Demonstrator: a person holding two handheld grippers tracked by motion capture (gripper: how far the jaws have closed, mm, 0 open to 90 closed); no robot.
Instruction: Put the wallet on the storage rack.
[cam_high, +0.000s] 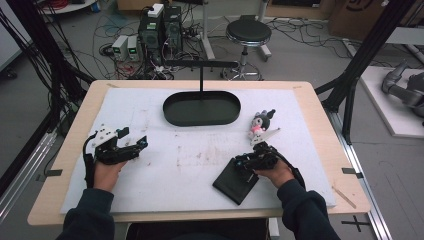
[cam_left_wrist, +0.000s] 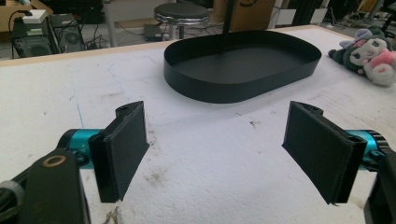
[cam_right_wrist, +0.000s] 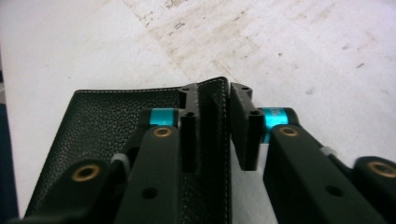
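Jaws of the right gripper (cam_right_wrist: 215, 126) pinch the black leather wallet's (cam_right_wrist: 93, 130) stitched edge; no writing legible. Left gripper (cam_left_wrist: 215, 154) hovers spread wide.

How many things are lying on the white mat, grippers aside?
3: a black wallet near the front edge at the right gripper, a plush toy farther back on the right, and a black tray at the back middle.

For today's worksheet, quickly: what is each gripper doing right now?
Left gripper: open, holding nothing, above the white mat.
Right gripper: jaws nearly shut on the edge of the black leather wallet.
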